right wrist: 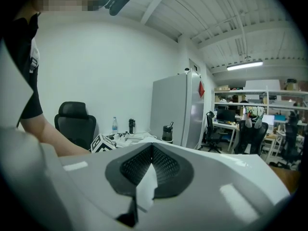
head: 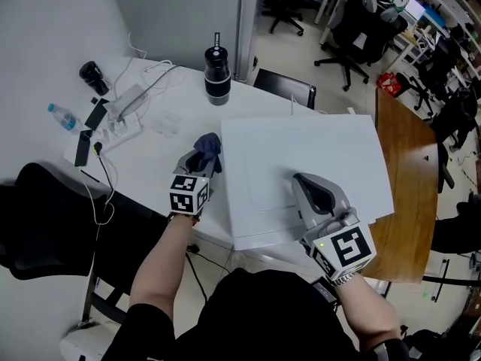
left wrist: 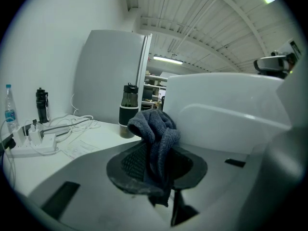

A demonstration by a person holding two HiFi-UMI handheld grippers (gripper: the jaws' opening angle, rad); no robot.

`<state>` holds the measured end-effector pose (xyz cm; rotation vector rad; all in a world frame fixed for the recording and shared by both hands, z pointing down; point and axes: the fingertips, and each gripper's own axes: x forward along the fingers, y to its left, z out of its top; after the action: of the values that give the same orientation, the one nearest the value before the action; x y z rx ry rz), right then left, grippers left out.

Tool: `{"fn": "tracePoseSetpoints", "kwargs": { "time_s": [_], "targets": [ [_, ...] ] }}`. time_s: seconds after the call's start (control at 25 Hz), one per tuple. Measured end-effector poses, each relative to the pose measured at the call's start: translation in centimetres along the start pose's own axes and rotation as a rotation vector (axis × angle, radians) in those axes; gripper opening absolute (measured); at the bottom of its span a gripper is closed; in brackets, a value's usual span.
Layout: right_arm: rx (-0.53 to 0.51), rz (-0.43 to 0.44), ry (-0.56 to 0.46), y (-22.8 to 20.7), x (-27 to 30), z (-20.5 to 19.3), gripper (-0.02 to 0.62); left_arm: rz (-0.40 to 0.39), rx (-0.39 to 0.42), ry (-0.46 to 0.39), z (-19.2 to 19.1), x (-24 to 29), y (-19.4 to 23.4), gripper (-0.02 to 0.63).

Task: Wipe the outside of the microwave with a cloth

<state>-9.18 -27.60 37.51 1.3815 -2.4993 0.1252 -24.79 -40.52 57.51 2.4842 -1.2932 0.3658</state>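
My left gripper (head: 203, 161) gripped the dark cloth (head: 208, 146) beside the microwave's (head: 301, 149) left side, mid-frame. My right gripper (head: 302, 180), clenched and empty, hovered over its top, lower right.

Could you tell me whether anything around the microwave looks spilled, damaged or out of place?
Nothing stands out. The white box-shaped microwave looks intact and unmarked, the dark blue terry cloth is gripped in the left gripper, and the white table shows no spill.
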Motion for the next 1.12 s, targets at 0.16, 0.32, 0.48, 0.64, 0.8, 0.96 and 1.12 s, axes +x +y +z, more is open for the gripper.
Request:
{"fn": "tracePoseSetpoints", "kwargs": {
  "time_s": [0.16, 0.32, 0.48, 0.64, 0.8, 0.96, 1.12],
  "targets": [
    [-0.007, 0.040, 0.000, 1.2, 0.8, 0.2, 0.002, -0.008, 0.022, -0.050, 2.2, -2.5, 0.3, 0.089],
    [-0.026, 0.115, 0.001, 2.9, 1.7, 1.0, 0.011, -0.068, 0.044, -0.120, 5.3, -5.9, -0.5, 0.089],
    [-0.055, 0.234, -0.001, 5.4, 2.9, 2.1, 0.090, -0.163, 0.075, -0.195, 8.4, -10.0, -2.1, 0.089],
    [-0.087, 0.364, -0.010, 8.2, 3.7, 3.4, 0.147, -0.321, 0.069, -0.252, 10.9, -14.2, -4.8, 0.089],
    [-0.078, 0.504, -0.012, 10.8, 4.0, 3.9, 0.187, -0.465, 0.059, -0.266, 12.1, -17.8, -7.9, 0.091],
    [-0.051, 0.636, 0.015, 13.0, 4.1, 3.7, 0.230, -0.585, 0.059, -0.275, 12.9, -20.8, -10.6, 0.092],
    [-0.045, 0.776, 0.029, 15.4, 3.0, 3.6, 0.250, -0.705, 0.040, -0.264, 13.1, -23.2, -12.8, 0.094]
  ]
}}
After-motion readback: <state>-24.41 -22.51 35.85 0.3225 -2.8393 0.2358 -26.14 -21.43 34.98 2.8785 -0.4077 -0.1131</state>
